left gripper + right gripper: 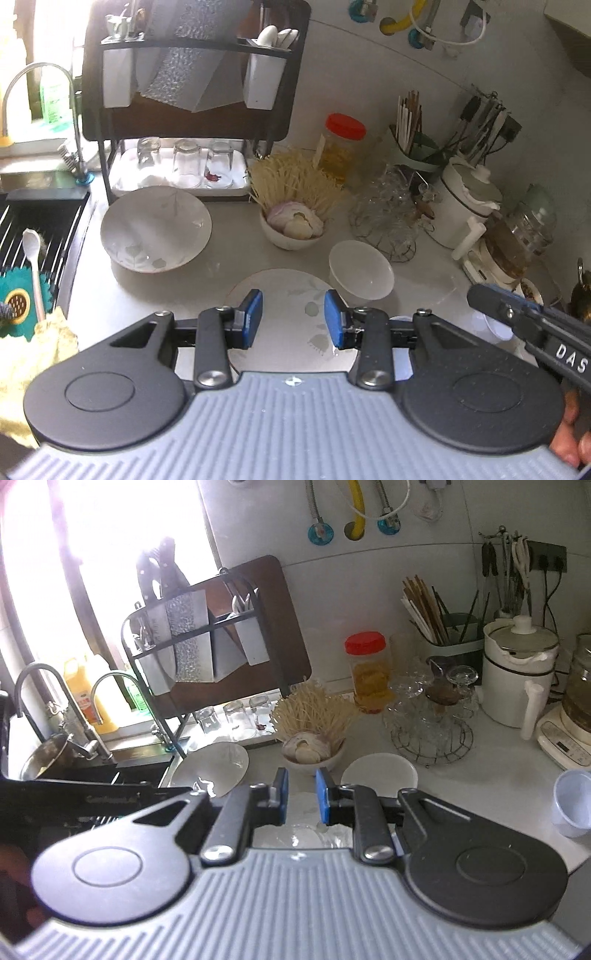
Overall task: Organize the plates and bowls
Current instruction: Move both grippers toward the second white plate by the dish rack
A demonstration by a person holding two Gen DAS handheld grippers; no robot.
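plates and bowls sit on the pale worktop (pixel 92 306): a flat plate (pixel 291 314) lies under my left gripper (pixel 293 319), whose jaws stand apart and empty above it. a large bowl (pixel 155 229) sits to its left, a small white bowl (pixel 360 269) to its right. my right gripper (pixel 301 795) hangs with jaws apart, holding nothing.

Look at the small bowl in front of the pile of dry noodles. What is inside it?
The small bowl holds onion pieces, one purplish and the others pale, piled above its rim. Whatever lies beneath them is covered.
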